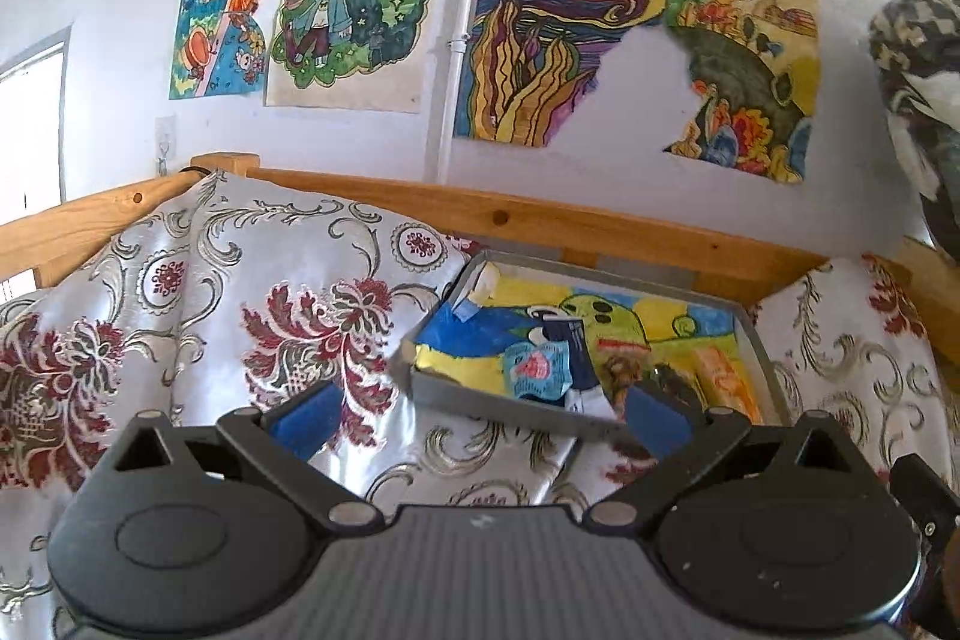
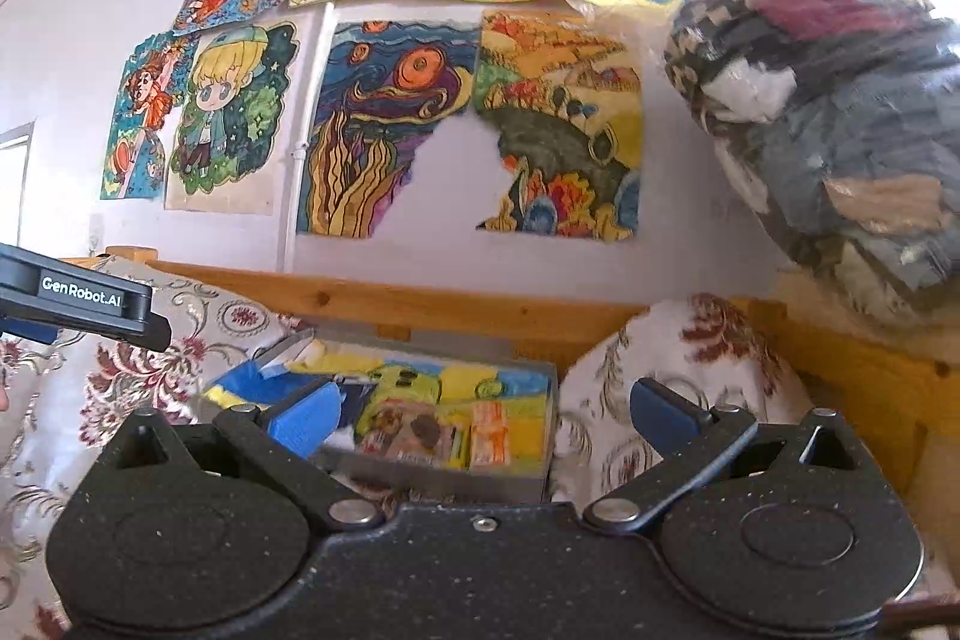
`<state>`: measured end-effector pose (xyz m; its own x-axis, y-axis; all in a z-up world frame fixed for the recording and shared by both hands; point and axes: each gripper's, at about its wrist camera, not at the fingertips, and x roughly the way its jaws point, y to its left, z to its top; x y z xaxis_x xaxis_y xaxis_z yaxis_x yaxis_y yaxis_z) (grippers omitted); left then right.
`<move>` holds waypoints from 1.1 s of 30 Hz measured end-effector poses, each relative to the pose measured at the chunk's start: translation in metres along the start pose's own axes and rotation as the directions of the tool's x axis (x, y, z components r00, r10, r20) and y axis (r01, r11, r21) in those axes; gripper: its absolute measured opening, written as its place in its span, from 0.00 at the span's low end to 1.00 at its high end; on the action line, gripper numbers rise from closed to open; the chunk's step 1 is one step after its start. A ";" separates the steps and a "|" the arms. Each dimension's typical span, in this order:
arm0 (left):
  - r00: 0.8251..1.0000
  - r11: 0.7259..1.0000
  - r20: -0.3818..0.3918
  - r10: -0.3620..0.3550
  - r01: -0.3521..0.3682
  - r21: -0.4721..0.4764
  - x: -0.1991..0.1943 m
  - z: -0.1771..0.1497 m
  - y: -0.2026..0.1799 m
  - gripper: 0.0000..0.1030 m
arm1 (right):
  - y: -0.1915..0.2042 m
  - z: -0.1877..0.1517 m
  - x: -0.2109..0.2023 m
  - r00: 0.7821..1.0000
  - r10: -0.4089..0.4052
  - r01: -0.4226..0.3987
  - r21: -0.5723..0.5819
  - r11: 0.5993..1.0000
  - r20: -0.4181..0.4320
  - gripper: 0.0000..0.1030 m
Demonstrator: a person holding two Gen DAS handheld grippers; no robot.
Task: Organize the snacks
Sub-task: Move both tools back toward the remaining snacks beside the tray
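Both your grippers are spread wide and hold nothing: the left gripper (image 1: 480, 415) hangs over the cloth (image 1: 228, 292), just short of the tray's near wall, and the right gripper (image 2: 489, 415) sits just before the tray (image 2: 420, 484). One grey tray lies on the floral cloth against the wooden rail (image 2: 420, 304), lined with a coloured drawing. In it you can count two orange packets (image 2: 489, 439), one brown-printed packet (image 2: 408, 433) and one blue-and-white packet (image 1: 537, 367).
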<state>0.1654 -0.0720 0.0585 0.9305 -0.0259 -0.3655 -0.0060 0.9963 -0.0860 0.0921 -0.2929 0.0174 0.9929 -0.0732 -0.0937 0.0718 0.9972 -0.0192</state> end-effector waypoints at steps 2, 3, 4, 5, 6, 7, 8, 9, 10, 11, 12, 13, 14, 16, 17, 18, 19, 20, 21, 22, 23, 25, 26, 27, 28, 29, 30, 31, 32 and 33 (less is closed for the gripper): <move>1.000 1.000 -0.004 -0.010 0.010 0.013 -0.006 -0.006 0.001 0.99 | 0.000 -0.004 -0.009 1.000 -0.002 0.002 0.019 1.000 -0.029 0.99; 1.000 1.000 -0.008 -0.015 0.015 0.024 -0.010 -0.009 0.001 0.99 | 0.001 -0.007 -0.014 0.999 -0.003 0.004 0.025 1.000 -0.047 0.99; 1.000 0.999 -0.012 -0.019 0.019 0.033 -0.012 -0.012 0.002 0.99 | 0.002 -0.009 -0.018 0.998 -0.003 0.005 0.030 1.000 -0.066 0.99; 1.000 0.999 -0.017 -0.025 0.026 0.042 -0.014 -0.016 0.002 0.99 | 0.003 -0.012 -0.022 0.996 0.001 0.002 0.032 0.999 -0.086 0.99; 0.999 0.998 -0.025 -0.031 0.032 0.051 -0.016 -0.020 0.002 0.99 | 0.004 -0.015 -0.025 0.995 0.005 -0.002 0.032 0.999 -0.103 0.99; 0.999 0.997 -0.034 -0.036 0.038 0.061 -0.018 -0.024 0.003 0.99 | 0.005 -0.018 -0.029 0.992 0.007 -0.004 0.030 1.000 -0.124 0.99; 0.998 0.997 -0.039 -0.041 0.044 0.070 -0.020 -0.028 0.004 0.99 | 0.007 -0.022 -0.032 0.989 0.004 -0.001 0.022 1.000 -0.148 0.99; 0.998 0.995 -0.042 -0.048 0.051 0.080 -0.022 -0.032 0.005 0.99 | 0.009 -0.024 -0.033 0.986 -0.001 0.003 0.012 1.000 -0.165 0.99; 0.998 0.994 -0.045 -0.053 0.057 0.088 -0.024 -0.036 0.006 0.99 | 0.012 -0.027 -0.036 0.983 -0.007 0.007 -0.001 1.000 -0.183 0.99; 0.997 0.993 -0.053 -0.060 0.066 0.100 -0.025 -0.040 0.007 0.99 | 0.014 -0.030 -0.038 0.980 -0.009 0.006 -0.012 1.000 -0.197 0.99; 0.996 0.992 -0.061 -0.065 0.071 0.108 -0.026 -0.044 0.008 0.99 | 0.016 -0.031 -0.039 0.977 -0.006 0.001 -0.020 1.000 -0.212 0.99; 0.995 0.990 -0.069 -0.068 0.075 0.116 -0.027 -0.048 0.010 0.99 | 0.019 -0.033 -0.040 0.975 -0.002 -0.004 -0.026 1.000 -0.224 0.99; 0.995 0.989 -0.075 -0.070 0.079 0.121 -0.027 -0.051 0.011 0.99 | 0.021 -0.034 -0.041 0.971 0.004 -0.011 -0.030 0.999 -0.237 0.99; 0.992 0.988 -0.098 -0.076 0.088 0.128 -0.027 -0.059 0.014 0.99 | 0.025 -0.038 -0.041 0.962 0.014 -0.026 -0.043 0.999 -0.271 0.99; 0.991 0.987 -0.112 -0.079 0.093 0.131 -0.026 -0.062 0.015 0.99 | 0.027 -0.040 -0.039 0.955 0.019 -0.035 -0.050 0.998 -0.295 0.99; 0.989 0.986 -0.125 -0.082 0.098 0.135 -0.025 -0.066 0.016 0.99 | 0.029 -0.043 -0.036 0.947 0.024 -0.044 -0.055 0.998 -0.319 0.99; 0.986 0.984 -0.141 -0.084 0.105 0.143 -0.024 -0.070 0.017 0.99 | 0.032 -0.045 -0.033 0.936 0.028 -0.051 -0.058 0.997 -0.351 0.99; 0.985 0.983 -0.153 -0.084 0.107 0.150 -0.024 -0.074 0.018 0.99 | 0.032 -0.047 -0.029 0.927 0.028 -0.054 -0.059 0.997 -0.374 0.99; 0.983 0.981 -0.165 -0.082 0.109 0.160 -0.024 -0.078 0.018 0.99 | 0.033 -0.049 -0.026 0.918 0.024 -0.053 -0.062 0.997 -0.395 0.99; 0.981 0.980 -0.177 -0.080 0.111 0.168 -0.023 -0.082 0.019 0.99 | 0.034 -0.051 -0.023 0.910 0.018 -0.049 -0.064 0.997 -0.413 0.99; 0.979 0.978 -0.188 -0.079 0.113 0.176 -0.023 -0.085 0.019 0.99 | 0.035 -0.052 -0.021 0.904 0.013 -0.045 -0.066 0.997 -0.426 0.99; 0.975 0.975 -0.208 -0.074 0.115 0.193 -0.022 -0.093 0.020 0.99 | 0.035 -0.054 -0.018 0.897 0.008 -0.041 -0.065 0.997 -0.442 0.99; 0.974 0.973 -0.214 -0.070 0.114 0.199 -0.021 -0.096 0.020 0.99 | 0.035 -0.055 -0.017 0.893 0.007 -0.040 -0.064 0.997 -0.449 0.99; 0.973 0.973 -0.221 -0.066 0.112 0.203 -0.020 -0.098 0.020 0.99 | 0.035 -0.056 -0.017 0.890 0.006 -0.039 -0.064 0.997 -0.456 0.99; 0.971 0.972 -0.230 -0.062 0.111 0.205 -0.019 -0.100 0.020 0.99 | 0.034 -0.056 -0.015 0.888 0.005 -0.039 -0.064 0.997 -0.460 0.99; 0.969 0.973 -0.238 -0.059 0.110 0.204 -0.017 -0.101 0.020 0.99 | 0.034 -0.057 -0.015 0.885 0.004 -0.039 -0.065 0.997 -0.465 0.99; 0.967 0.973 -0.247 -0.058 0.110 0.202 -0.016 -0.102 0.020 0.99 | 0.034 -0.057 -0.013 0.882 0.004 -0.040 -0.066 0.997 -0.471 0.99; 0.966 0.973 -0.252 -0.058 0.111 0.202 -0.016 -0.102 0.020 0.99 | 0.033 -0.058 -0.012 0.879 0.005 -0.041 -0.066 0.997 -0.477 0.99; 0.965 0.973 -0.255 -0.057 0.111 0.203 -0.015 -0.103 0.020 0.99 | 0.033 -0.058 -0.011 0.876 0.006 -0.043 -0.066 0.997 -0.483 0.99; 0.965 0.972 -0.257 -0.056 0.111 0.207 -0.015 -0.103 0.020 0.99 | 0.033 -0.059 -0.009 0.871 0.006 -0.045 -0.068 0.997 -0.491 0.99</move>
<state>0.1134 -0.0607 -0.0334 0.8040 -0.1019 -0.5858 0.1735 0.9825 0.0673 0.0800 -0.2596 -0.0412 0.8186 -0.0643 -0.5707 0.0205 0.9964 -0.0828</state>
